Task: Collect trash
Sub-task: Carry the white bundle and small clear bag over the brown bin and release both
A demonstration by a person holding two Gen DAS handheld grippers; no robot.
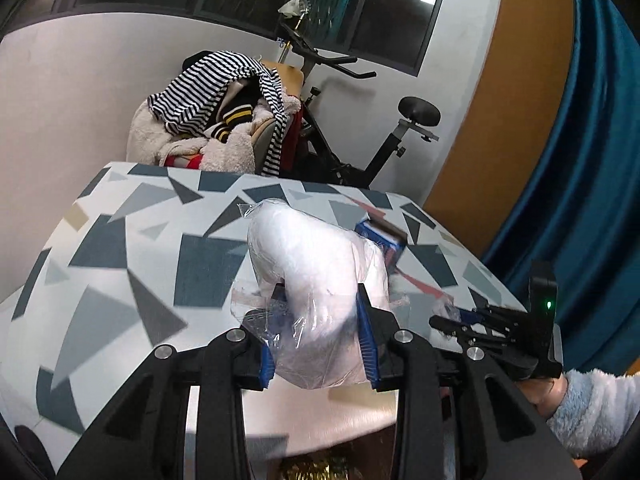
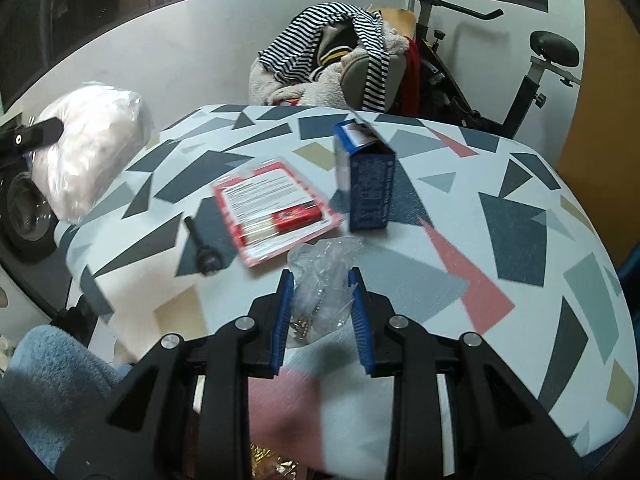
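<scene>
Right wrist | patterned tabletop [image 2: 520, 216] | exercise bike [image 2: 500, 80] behind, white wall [image 2: 160, 48]

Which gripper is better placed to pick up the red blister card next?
Neither is free: the left gripper clamps a white plastic-wrapped bundle, the right gripper a crumpled clear wrapper. Once emptied, the right seems better: the red blister card lies just ahead of it.
</scene>
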